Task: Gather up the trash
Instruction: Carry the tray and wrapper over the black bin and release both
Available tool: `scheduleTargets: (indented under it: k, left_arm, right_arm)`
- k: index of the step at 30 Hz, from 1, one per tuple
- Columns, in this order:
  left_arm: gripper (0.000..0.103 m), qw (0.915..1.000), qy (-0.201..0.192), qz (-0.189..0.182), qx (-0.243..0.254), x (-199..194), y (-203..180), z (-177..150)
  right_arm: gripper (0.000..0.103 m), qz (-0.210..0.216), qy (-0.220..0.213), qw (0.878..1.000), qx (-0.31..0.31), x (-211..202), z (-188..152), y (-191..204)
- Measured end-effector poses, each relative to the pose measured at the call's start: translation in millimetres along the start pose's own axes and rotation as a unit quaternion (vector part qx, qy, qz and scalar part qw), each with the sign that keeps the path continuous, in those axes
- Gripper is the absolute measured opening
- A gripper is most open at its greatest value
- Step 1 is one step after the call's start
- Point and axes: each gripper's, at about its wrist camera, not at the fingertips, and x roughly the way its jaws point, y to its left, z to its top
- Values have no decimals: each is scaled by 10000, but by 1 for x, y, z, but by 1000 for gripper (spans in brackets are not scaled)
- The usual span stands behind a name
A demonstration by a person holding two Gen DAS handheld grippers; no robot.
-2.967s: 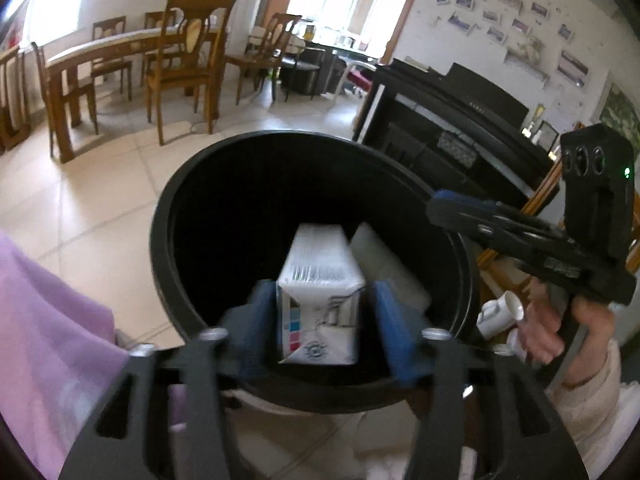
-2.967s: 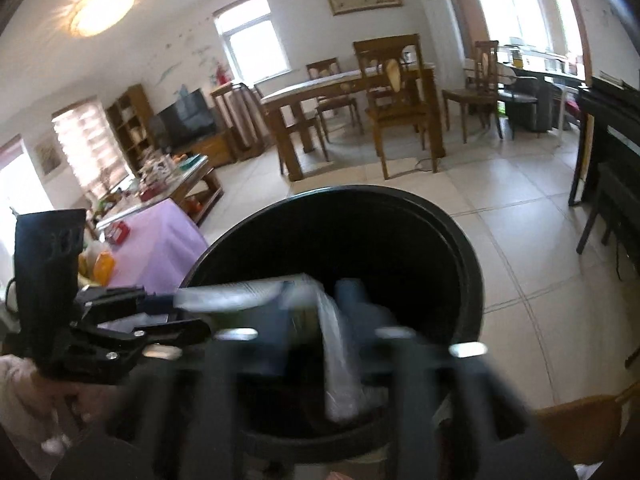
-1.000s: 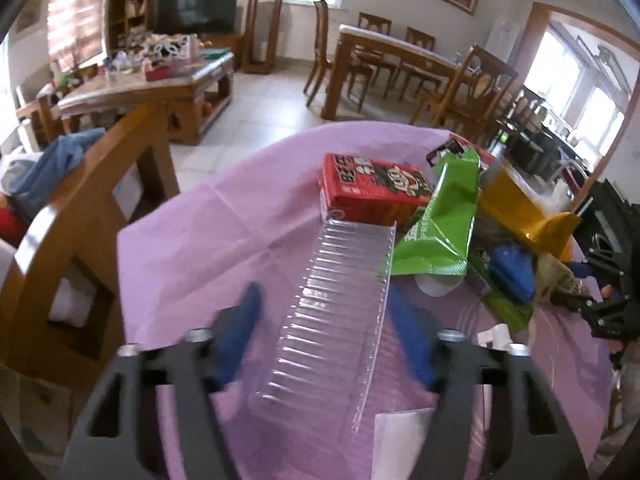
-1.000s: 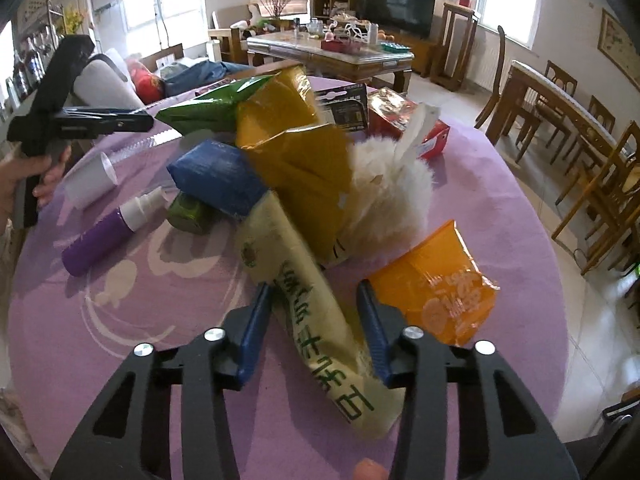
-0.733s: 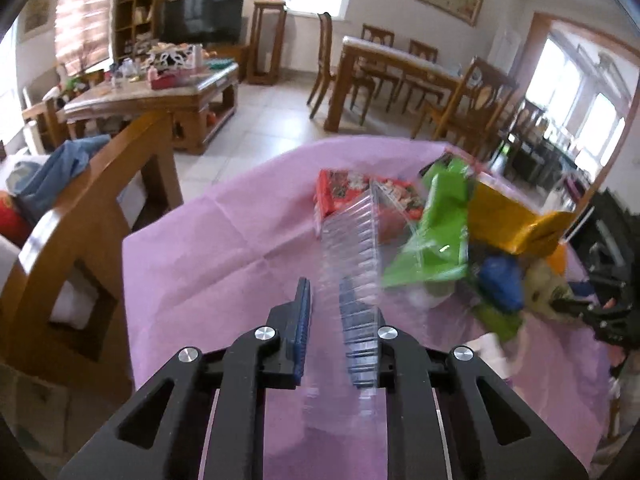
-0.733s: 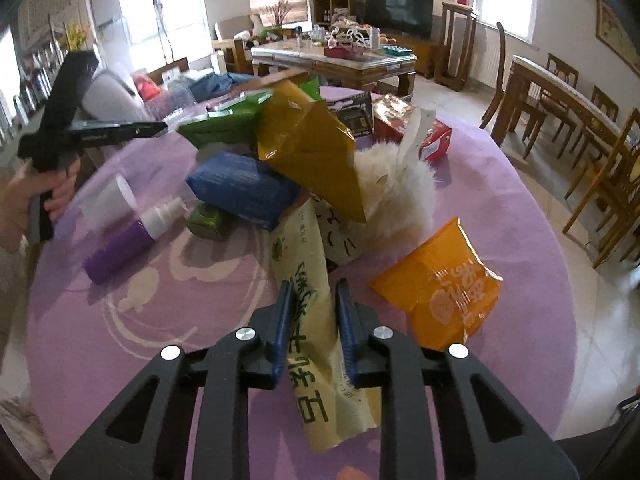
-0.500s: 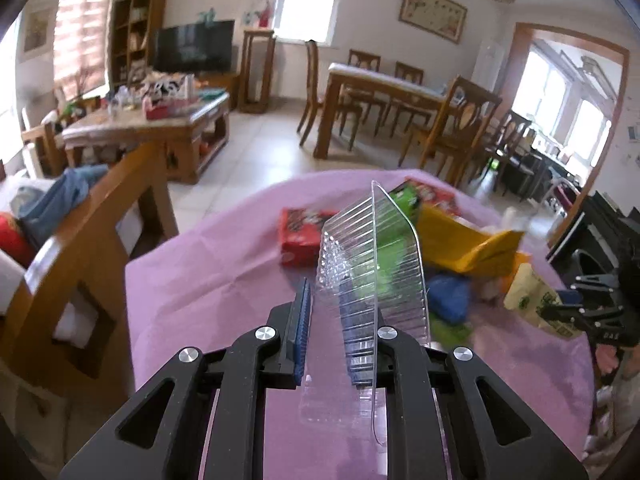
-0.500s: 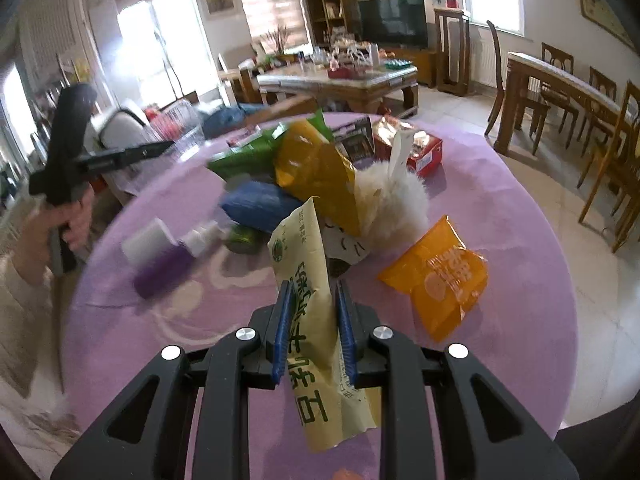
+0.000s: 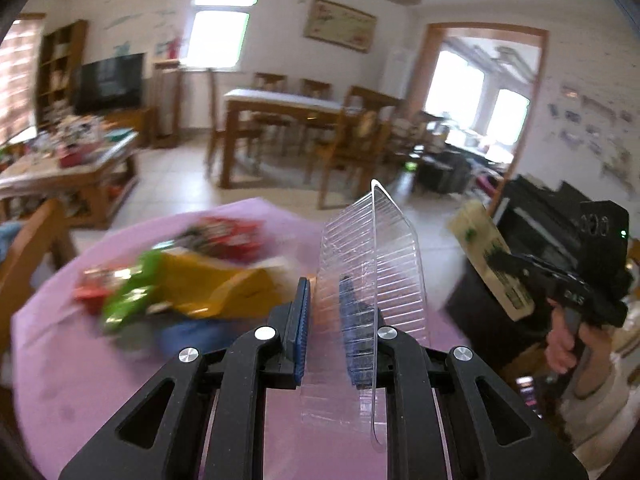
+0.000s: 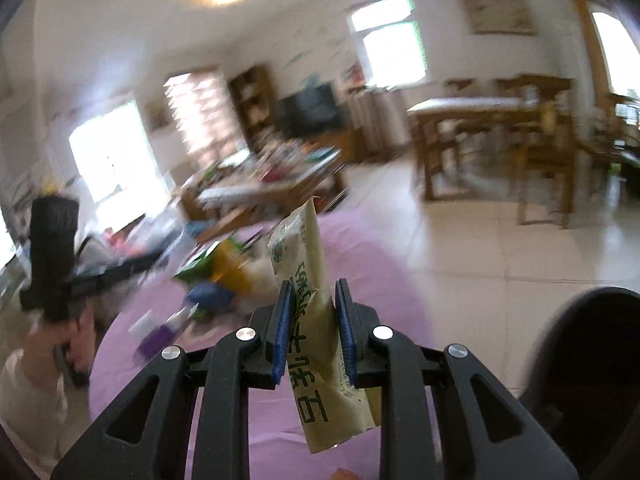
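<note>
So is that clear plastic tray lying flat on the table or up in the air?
Up in the air: the clear plastic tray stands on edge, pinched in the left gripper above the purple table.

Open air ahead, clutter to my left

My way to the round black bin (image 10: 592,344) is clear; blurred wrappers (image 9: 180,280) crowd the purple-clothed table (image 9: 100,380), leaving its near cloth free.

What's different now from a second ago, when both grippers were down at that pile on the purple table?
Both closed and lifted. The left gripper now holds the clear tray upright above the table; the right gripper holds the beige packet, off the pile and near the black bin. The remaining wrappers stay on the table.
</note>
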Motion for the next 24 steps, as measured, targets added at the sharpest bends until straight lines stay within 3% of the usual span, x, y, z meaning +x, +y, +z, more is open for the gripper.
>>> scheduleTargets:
  k: [6,12,17,24]
  left_arm:
    - [16,9956,7,-917,187,59,-92,4]
    - [16,9852,263,-1653,366,131,-181,-4]
    - [16,9780,556,-1944,506,183,-236,-18]
    - [16,9739,898,-1977,662,241,-284,-42]
  right_arm:
    - [22,-869,-703,9917,637,-59,0,-73]
    - [22,-1483,-946,9787,1063,-94,-17,-131]
    - [22,-1795,-946,9700,1337,-102,-31,-167]
    - [22,-1969,-922,9631,1585,-108,-53,-187]
